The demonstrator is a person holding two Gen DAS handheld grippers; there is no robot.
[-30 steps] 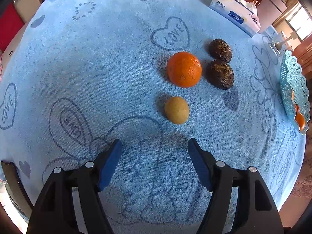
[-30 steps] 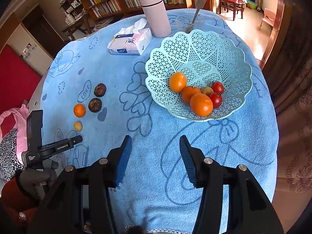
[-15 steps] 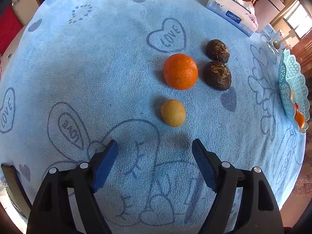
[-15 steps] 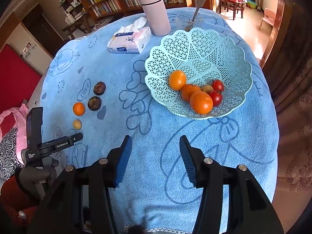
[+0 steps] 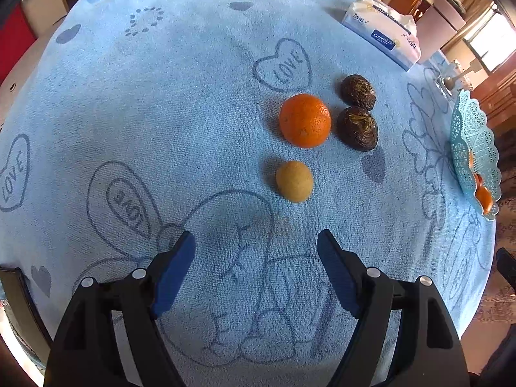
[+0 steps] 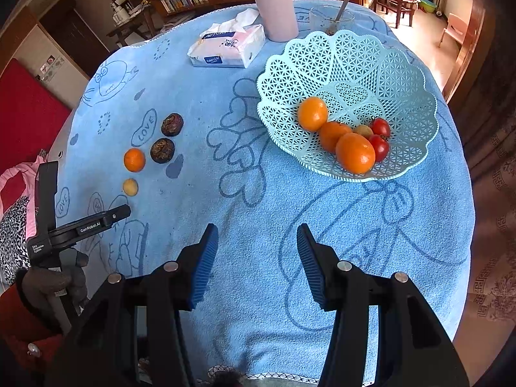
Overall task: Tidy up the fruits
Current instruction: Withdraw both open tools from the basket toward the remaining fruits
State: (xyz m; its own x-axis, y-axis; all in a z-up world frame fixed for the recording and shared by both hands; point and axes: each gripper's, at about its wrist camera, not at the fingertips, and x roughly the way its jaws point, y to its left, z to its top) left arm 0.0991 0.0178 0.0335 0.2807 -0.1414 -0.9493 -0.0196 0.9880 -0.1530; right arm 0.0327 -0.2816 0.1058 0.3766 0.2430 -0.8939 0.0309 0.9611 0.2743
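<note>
Here small tan fruit [image 5: 294, 181] (smooth, round) lies ahead of spread, empty left claw [image 5: 256, 245].

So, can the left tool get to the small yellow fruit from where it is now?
Probably yes. The left tool is open and empty, and only bare blue cloth lies between it and the small yellow fruit; the orange sits behind.

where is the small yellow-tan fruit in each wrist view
Left wrist view: the small yellow-tan fruit lies just right of centre on the blue cloth, beyond the open left gripper, with the loose orange behind it.
Right wrist view: the same fruit is small at the left, just beyond the left gripper's tip.
Shared landmark: the loose orange beside two dark brown fruits.
</note>
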